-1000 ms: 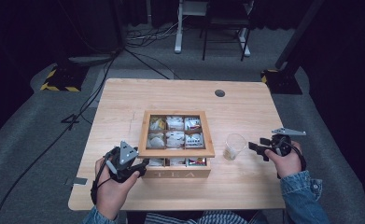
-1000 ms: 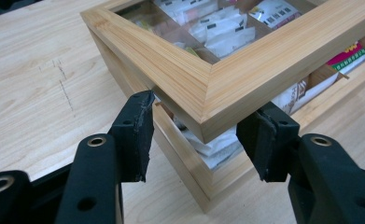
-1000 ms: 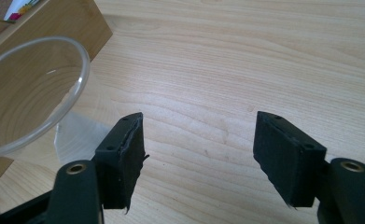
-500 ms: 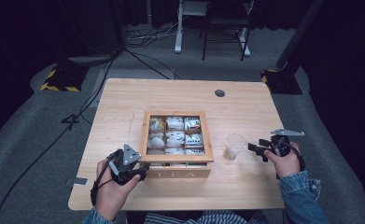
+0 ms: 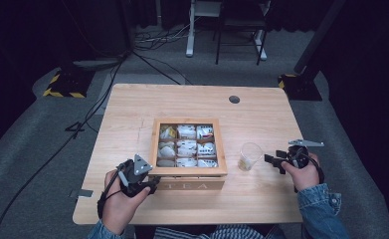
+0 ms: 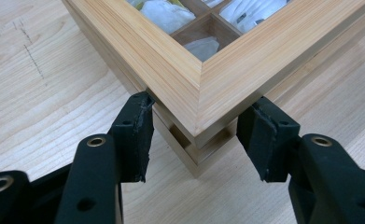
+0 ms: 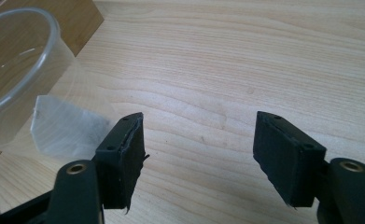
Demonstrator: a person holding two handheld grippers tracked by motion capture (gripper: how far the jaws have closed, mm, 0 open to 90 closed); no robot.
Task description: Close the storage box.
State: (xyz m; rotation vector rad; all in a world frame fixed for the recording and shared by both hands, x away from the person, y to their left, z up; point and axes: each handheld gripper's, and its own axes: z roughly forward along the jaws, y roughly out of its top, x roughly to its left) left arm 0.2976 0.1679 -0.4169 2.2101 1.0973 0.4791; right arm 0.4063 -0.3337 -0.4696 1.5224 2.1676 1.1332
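A wooden tea box (image 5: 188, 170) marked TEA on its front stands mid-table, and white tea bags (image 5: 186, 147) fill its compartments. My left gripper (image 5: 152, 185) is at the box's near left corner. In the left gripper view the jaws of the left gripper (image 6: 201, 105) straddle that corner of the box (image 6: 208, 88), and both pads press on its sides. A clear plastic cup (image 5: 249, 156) stands right of the box. My right gripper (image 5: 270, 160) rests just right of the cup, open. In the right gripper view the cup (image 7: 17, 70) holds a white tea bag (image 7: 63, 133) left of the right gripper (image 7: 199, 123).
The light wooden table (image 5: 132, 114) has a round cable hole (image 5: 234, 99) at its far right. Bare wood lies between the box and the table's edges. Beyond the table are a grey floor with cables, a white desk frame (image 5: 189, 30) and black stand bases.
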